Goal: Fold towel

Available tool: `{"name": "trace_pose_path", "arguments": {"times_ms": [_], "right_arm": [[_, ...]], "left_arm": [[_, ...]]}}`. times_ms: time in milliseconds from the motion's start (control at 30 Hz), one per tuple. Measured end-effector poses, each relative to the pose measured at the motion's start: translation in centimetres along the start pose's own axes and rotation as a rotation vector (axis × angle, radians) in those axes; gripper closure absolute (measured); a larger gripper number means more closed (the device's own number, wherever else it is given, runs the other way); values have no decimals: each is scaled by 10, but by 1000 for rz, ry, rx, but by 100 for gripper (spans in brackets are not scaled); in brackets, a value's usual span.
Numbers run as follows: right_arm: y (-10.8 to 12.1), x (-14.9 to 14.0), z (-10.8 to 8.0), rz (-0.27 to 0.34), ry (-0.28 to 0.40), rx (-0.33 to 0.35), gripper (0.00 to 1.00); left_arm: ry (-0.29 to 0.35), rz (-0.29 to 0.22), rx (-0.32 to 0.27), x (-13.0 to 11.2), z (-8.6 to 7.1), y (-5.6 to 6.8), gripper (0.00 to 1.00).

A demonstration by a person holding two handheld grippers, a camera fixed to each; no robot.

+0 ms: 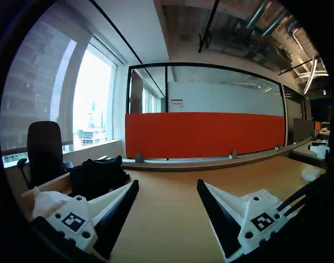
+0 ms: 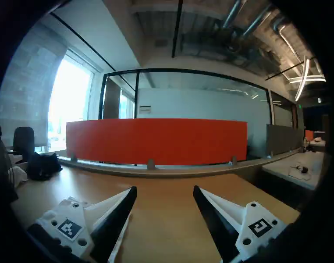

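Left gripper [image 1: 167, 181] and right gripper [image 2: 165, 187], white-fingered, hover wide open and empty above the pale wooden desk [image 1: 167, 228], before its orange partition panel [image 1: 204, 133], apparently readied to grasp.

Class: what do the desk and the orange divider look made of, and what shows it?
Desk: likely wood or wood-look laminate, smooth satin finish; even tan colour, soft sheen. Orange divider: possibly felt or painted board; flat matte, no reflections.
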State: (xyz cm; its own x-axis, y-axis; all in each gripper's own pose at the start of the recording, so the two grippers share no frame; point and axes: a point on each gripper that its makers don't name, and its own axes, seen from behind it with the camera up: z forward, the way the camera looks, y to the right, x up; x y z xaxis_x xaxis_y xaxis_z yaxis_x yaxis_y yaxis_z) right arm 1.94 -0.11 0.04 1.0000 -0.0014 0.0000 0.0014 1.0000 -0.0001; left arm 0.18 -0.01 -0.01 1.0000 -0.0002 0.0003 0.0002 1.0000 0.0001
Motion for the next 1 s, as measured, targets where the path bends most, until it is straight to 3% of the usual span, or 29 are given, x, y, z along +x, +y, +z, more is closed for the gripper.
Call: {"name": "trace_pose_path", "arguments": {"times_ms": [500,1000], "right_arm": [[-8,97,-5,4,-6,-3,1],[-13,135,-12,-3,-2,-1,1]], "left_arm": [[-5,2,2,87,-3,-7,1],[-18,2,-11,116,-7,-11,1]]}}
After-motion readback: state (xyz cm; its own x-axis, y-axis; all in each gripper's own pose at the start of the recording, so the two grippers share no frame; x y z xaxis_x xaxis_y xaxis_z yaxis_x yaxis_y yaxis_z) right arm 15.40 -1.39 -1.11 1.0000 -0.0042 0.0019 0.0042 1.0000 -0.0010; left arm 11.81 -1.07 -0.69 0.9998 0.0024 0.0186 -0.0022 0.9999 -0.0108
